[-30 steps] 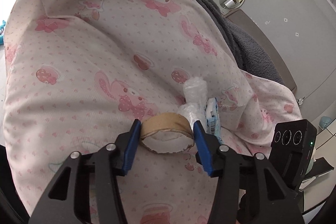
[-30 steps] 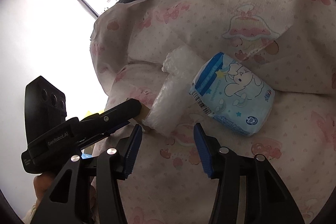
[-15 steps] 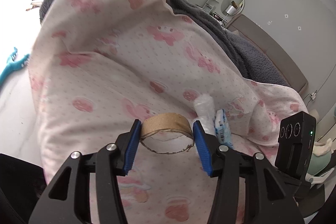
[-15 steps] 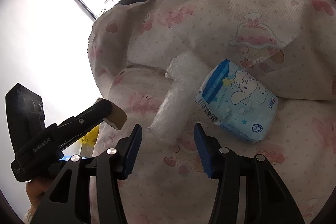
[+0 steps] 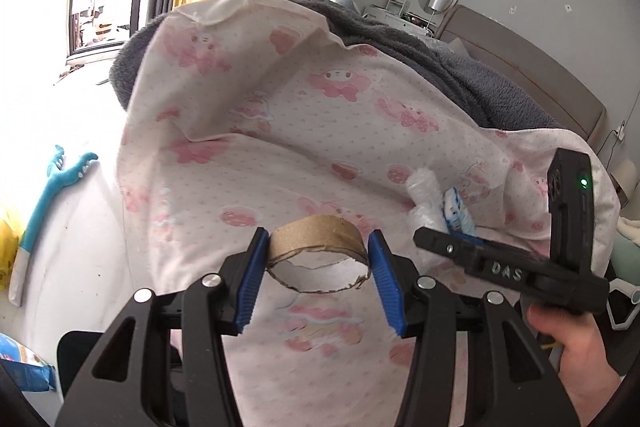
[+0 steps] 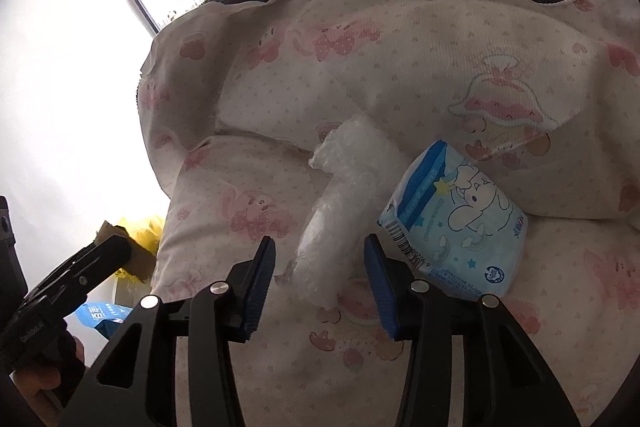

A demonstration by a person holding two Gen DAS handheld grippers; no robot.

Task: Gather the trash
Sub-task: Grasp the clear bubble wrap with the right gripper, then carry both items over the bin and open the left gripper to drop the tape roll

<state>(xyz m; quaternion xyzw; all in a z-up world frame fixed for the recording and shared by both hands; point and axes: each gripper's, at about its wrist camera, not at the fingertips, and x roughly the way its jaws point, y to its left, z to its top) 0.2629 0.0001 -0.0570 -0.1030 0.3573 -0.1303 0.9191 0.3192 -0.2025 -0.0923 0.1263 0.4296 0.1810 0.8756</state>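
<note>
My left gripper (image 5: 318, 263) is shut on a brown cardboard tape ring (image 5: 318, 241) and holds it in the air above the pink patterned blanket (image 5: 280, 155). My right gripper (image 6: 320, 267) is open, with its jaws either side of the near end of a crumpled clear plastic wrap (image 6: 340, 203) lying on the blanket (image 6: 400, 67). A blue and white tissue pack (image 6: 456, 223) lies just right of the wrap. The wrap (image 5: 422, 193) and the pack (image 5: 458, 213) also show in the left wrist view, behind the right gripper's body (image 5: 512, 267).
A grey fleece blanket (image 5: 460, 67) lies behind the pink one. A yellow bag and cardboard box (image 6: 136, 239) sit on the floor to the left, near a blue packet (image 6: 100, 315). A teal plush toy (image 5: 52, 195) lies on the floor. A headboard (image 5: 540, 75) stands at the right.
My left gripper has lifted the tape ring up and back from the blanket. My right gripper has moved closer to the plastic wrap, which now lies between its open jaws.
</note>
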